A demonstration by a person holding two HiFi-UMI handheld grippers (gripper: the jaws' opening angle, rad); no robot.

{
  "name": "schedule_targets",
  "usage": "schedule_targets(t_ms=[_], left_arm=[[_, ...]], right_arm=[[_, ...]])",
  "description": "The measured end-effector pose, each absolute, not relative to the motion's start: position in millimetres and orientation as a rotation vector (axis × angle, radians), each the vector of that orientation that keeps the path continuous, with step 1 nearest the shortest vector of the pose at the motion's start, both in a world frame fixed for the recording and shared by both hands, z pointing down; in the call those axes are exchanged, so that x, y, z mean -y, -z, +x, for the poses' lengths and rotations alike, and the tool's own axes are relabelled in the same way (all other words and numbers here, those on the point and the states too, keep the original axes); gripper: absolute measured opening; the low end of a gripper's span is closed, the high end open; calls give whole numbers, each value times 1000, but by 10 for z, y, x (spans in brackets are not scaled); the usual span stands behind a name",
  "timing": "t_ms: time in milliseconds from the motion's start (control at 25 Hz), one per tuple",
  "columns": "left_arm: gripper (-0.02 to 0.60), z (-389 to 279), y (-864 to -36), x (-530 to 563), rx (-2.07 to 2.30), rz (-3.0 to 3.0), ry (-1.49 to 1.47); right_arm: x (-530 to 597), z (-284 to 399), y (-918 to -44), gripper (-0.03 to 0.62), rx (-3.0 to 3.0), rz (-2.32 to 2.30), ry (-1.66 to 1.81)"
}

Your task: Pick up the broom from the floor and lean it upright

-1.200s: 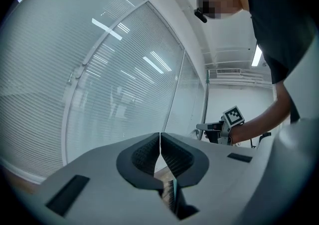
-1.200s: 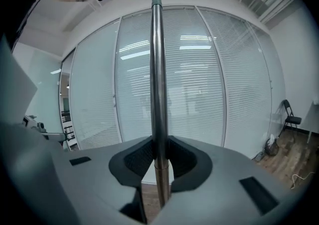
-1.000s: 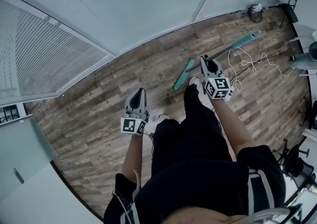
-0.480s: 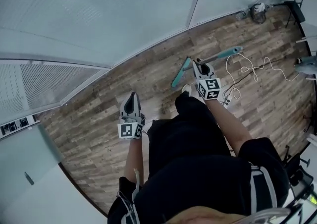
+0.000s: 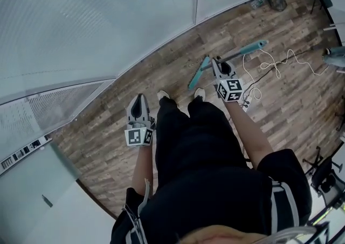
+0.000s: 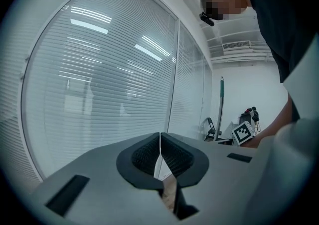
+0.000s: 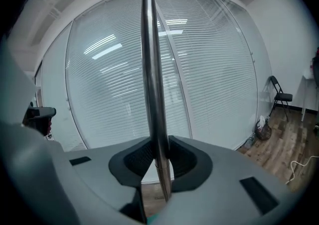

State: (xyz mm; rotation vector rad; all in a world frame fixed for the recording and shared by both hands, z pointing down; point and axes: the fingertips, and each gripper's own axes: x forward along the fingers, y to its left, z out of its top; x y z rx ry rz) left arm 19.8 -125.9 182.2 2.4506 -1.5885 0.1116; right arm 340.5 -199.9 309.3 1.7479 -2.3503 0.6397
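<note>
Currently the broom (image 5: 198, 74) is held by its metal handle (image 7: 152, 94), which is clamped between the jaws of the right gripper (image 5: 219, 66). Its teal brush head is seen just beyond the person's shoes (image 5: 163, 95), over the wooden floor (image 5: 108, 129); whether it touches the boards cannot be told. The teal end of the handle points far and right. The left gripper (image 5: 139, 102) is carried to the left with its jaws pressed together on nothing. A glass wall with blinds (image 5: 108, 21) is faced, and a white cable (image 5: 269, 67) lies to the right.
</note>
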Motion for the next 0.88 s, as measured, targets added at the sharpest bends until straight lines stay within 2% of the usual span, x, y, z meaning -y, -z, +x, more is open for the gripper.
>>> schedule_targets(t_ms=[320, 880], left_arm=[[23, 684, -2024, 2043, 1371, 2554, -137], [23, 1278, -2453, 3115, 873, 2710, -122]], right_arm=[[2384, 3640, -3447, 87, 2249, 1875, -697], [3335, 3176, -4978, 87, 1924, 1807, -840]])
